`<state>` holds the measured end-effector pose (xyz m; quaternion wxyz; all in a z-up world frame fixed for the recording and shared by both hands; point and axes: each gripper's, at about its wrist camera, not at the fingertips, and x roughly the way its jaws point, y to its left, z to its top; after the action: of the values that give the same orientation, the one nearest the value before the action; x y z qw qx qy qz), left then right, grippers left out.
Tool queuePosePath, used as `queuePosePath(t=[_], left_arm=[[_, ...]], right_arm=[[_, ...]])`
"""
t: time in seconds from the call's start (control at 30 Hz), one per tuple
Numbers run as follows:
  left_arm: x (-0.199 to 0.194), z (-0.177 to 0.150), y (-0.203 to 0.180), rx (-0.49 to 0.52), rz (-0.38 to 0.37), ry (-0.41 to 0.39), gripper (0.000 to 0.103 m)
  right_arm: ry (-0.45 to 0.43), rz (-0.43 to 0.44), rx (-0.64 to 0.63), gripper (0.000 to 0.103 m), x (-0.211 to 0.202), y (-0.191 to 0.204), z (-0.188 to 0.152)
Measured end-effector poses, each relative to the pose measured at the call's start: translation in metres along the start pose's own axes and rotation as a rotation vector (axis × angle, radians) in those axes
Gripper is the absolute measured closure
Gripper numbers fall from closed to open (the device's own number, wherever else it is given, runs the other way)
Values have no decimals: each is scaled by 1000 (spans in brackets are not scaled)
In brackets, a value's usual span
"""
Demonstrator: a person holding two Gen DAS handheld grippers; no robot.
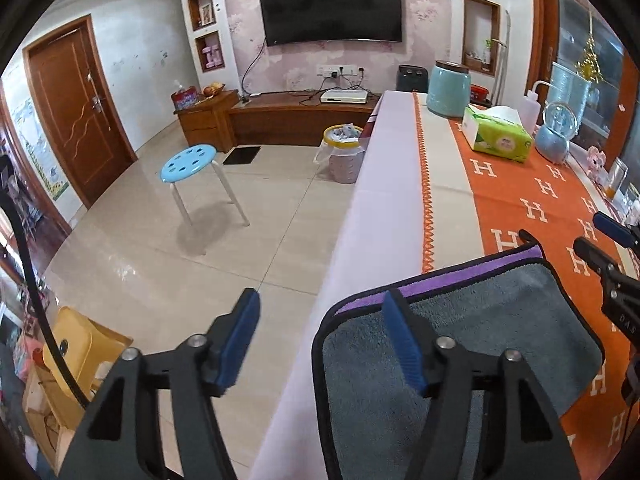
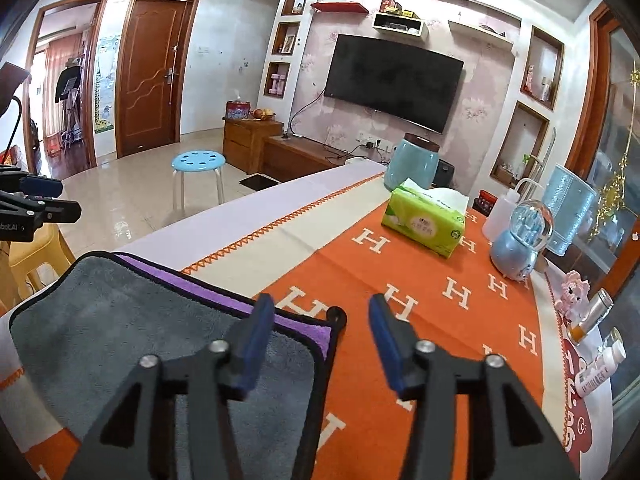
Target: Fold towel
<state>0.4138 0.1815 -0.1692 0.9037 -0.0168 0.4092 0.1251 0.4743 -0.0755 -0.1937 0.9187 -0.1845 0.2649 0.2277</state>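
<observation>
On the bench [image 2: 400, 280], at its near edge, the towel [image 2: 120, 328] lies flat, grey face up with a purple strip showing at 12 o'clock: one fold looks done. Both tongs hang open and empty, left tongs [image 1: 320, 332] over its 9 o'clock edge, right tongs [image 2: 322, 332] over its 3 o'clock corner. Next, I judge, each must pinch an edge to fold again.

This is a home's living room: a big TV [image 2: 394, 90] hangs on the wall, with a wooden door [image 2: 154, 70] left of it.
</observation>
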Motion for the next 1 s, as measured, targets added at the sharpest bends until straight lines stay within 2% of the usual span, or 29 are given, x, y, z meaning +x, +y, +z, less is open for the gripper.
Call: queuePosePath(t=[0.23,0.4,0.63,0.73,1.0], left_arm=[[-19,-11,5,-60,8,27,25],[-33,-18,12,-144,-51,66,24],[-59,-33,20,-193,-44,59,12],[-70,-43,24,-210,-22,57,6],[-101,-83,34,-246,-48,63,6]], right_arm=[[9,-24,25,32,-11,-6,-1],[26,-33,60,24,-27,-10,-5],[62,-64,98,10,-53,-9,-16],[70,-67,116,8,-65,-7,-23],[104,-89,180,8,-104,4,-51]])
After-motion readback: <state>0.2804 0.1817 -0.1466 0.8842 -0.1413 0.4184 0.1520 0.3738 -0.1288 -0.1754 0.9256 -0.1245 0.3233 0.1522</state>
